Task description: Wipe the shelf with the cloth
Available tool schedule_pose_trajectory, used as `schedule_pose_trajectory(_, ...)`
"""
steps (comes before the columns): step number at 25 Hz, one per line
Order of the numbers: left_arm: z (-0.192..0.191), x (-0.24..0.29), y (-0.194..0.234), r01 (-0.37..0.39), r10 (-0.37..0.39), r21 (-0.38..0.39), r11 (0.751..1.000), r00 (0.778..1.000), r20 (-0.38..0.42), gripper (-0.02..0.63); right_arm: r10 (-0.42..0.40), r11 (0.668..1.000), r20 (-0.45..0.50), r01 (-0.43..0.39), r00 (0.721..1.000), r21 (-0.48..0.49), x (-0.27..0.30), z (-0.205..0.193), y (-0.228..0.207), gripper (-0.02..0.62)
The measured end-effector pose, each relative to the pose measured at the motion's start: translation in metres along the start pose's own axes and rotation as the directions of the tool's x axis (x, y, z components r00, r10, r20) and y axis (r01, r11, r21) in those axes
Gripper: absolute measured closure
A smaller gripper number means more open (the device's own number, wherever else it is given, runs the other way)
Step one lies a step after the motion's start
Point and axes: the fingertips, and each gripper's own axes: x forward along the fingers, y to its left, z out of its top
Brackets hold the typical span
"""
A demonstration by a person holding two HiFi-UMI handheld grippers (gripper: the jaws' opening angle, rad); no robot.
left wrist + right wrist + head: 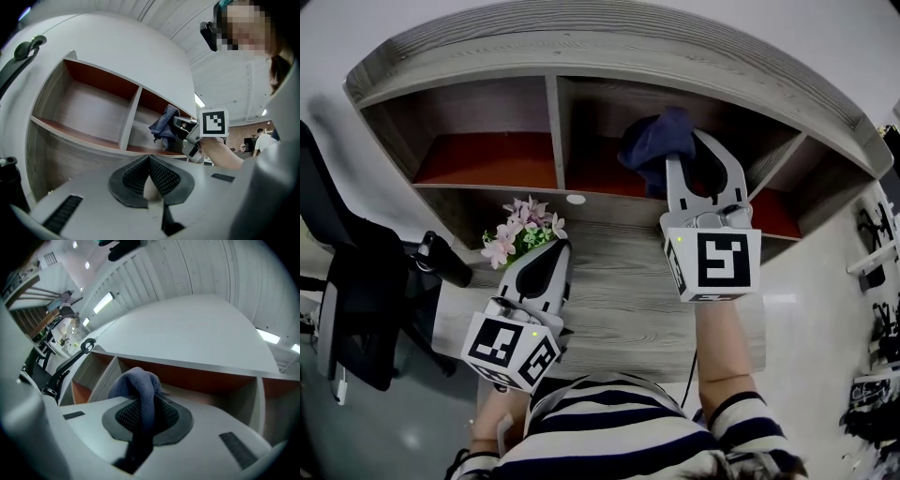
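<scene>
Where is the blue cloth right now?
In the head view, the blue cloth is pinched in the right gripper, up in the middle compartment of the shelf, just right of its upright divider.

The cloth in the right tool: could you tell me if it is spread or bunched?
Bunched: the blue cloth is pinched between the shut jaws of the right tool and bulges past them as a rounded wad.

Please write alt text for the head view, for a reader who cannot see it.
The right gripper holds a dark blue cloth in the middle compartment of a wooden shelf. The left gripper is shut, low over the desk, near pink flowers.
</scene>
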Motion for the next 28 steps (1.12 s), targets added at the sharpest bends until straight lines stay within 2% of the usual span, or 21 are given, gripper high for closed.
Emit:
schedule_pose_trajectory(7, 0.003, -0.018, 0.02, -0.071, 0.071, 0.002, 0.997, 0.997, 0.01, 0.589, 0.123, 0.991, 0.099, -0.128, 0.987, 0.048, 0.036, 0.026, 0.048, 0.537)
schedule_pose_trajectory(15, 0.001, -0.03, 0.031, -0.106, 0.106, -0.003, 0.994, 0.994, 0.006, 0.589, 0.187, 0.979, 0.101, -0.194, 0.977, 0.062, 0.064, 0.036, 0.084, 0.537)
schedule_pose_trajectory(22, 0.0, -0.03, 0.032, -0.097, 0.097, -0.007, 0.995, 0.995, 0.006, 0.589, 0.192, 0.98, 0.036, -0.193, 0.981, 0.038, 0.081, 0.021, 0.09, 0.538)
schedule_pose_trajectory(28, -0.001, -0.025, 0.028, -0.074, 0.074, -0.006, 0.997, 0.997, 0.004, 0.589, 0.216, 0.975, -0.056, -0.219, 0.975, -0.048, 0.086, 0.002, 0.098, 0.538)
